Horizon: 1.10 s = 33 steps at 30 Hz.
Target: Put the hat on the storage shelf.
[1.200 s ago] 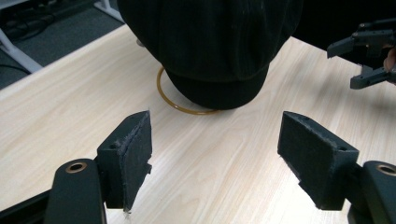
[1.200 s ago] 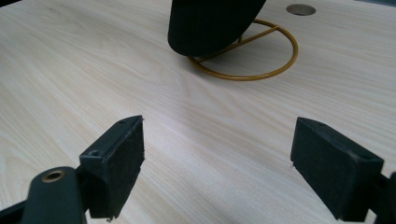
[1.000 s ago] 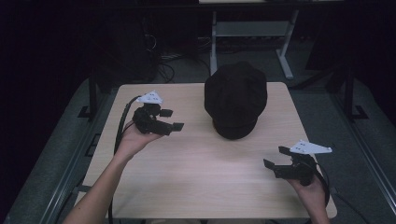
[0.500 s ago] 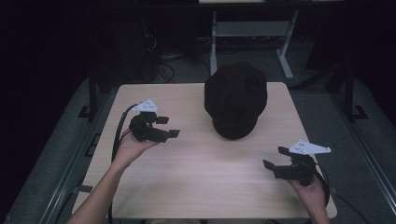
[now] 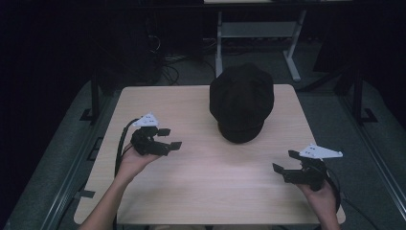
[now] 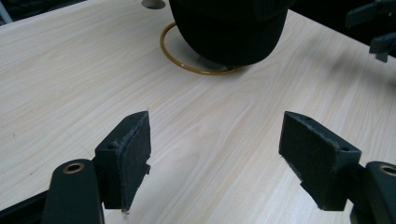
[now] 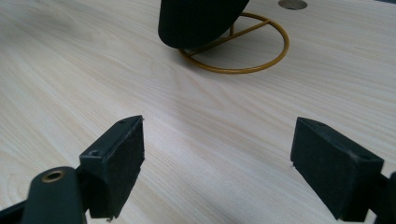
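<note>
My left gripper [image 5: 167, 139] has drawn back from the hat [image 5: 242, 103] toward me; right gripper [image 5: 283, 162] waits; both jaws gape empty; hat untouched on its stand [image 7: 243, 49].

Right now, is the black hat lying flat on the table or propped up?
Propped up: the black hat sits on a gold wire stand, whose ring rests on the table.

No text, label, brand, number or sign can be read in any of the views. The black hat [image 5: 242, 103] has no visible logo or tag, and the wooden table [image 5: 201, 191] has only its plain grain. The pads of the left tool [image 6: 215, 158] and of the right tool [image 7: 217, 163] are plain black, without any marking.
</note>
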Tool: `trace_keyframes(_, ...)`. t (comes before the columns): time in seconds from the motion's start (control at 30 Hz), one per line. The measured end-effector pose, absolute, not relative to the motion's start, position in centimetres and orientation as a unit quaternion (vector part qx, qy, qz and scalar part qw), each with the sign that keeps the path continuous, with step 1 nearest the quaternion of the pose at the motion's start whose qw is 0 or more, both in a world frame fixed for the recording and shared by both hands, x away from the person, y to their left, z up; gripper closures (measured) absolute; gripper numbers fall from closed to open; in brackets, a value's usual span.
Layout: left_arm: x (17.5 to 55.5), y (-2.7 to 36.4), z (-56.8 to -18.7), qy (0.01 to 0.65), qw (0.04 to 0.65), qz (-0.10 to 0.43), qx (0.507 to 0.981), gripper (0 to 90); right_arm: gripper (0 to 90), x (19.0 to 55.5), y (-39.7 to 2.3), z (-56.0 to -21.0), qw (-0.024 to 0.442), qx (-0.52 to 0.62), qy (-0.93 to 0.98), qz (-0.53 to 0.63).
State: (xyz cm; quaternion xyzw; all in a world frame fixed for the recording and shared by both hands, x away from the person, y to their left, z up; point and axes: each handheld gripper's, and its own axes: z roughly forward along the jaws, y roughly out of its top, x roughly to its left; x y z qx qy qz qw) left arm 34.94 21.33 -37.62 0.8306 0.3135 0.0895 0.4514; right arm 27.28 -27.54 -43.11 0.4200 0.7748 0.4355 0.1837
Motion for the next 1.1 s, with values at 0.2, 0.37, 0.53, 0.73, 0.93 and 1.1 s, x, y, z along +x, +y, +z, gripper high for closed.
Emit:
trace_keyframes(0.2, 34.5, 22.1, -38.3, 0.319, 0.457, 0.089, 0.825, 24.9, 17.1, 27.3, -27.5, -43.2, 0.183, 0.421, 0.775, 0.434)
trace_keyframes(0.37, 34.0, 22.6, -38.7, 0.324, 0.454, 0.092, 0.825, 24.9, 17.1, 27.3, -27.5, -43.3, 0.182, 0.418, 0.779, 0.43)
trace_keyframes(0.53, 33.4, 22.9, -39.1, 0.323, 0.452, 0.099, 0.825, 24.8, 17.1, 27.4, -27.4, -43.4, 0.181, 0.418, 0.78, 0.429)
trace_keyframes(0.73, 33.0, 23.2, -39.5, 0.325, 0.446, 0.1, 0.828, 24.8, 17.1, 27.4, -27.3, -43.5, 0.18, 0.415, 0.783, 0.427)
trace_keyframes(0.93, 32.3, 23.6, -40.1, 0.322, 0.44, 0.104, 0.832, 24.5, 17.1, 27.4, -27.0, -43.5, 0.174, 0.415, 0.785, 0.425)
trace_keyframes(1.1, 31.5, 24.1, -40.9, 0.33, 0.446, 0.106, 0.826, 24.2, 17.2, 27.4, -26.9, -43.6, 0.172, 0.415, 0.785, 0.427)
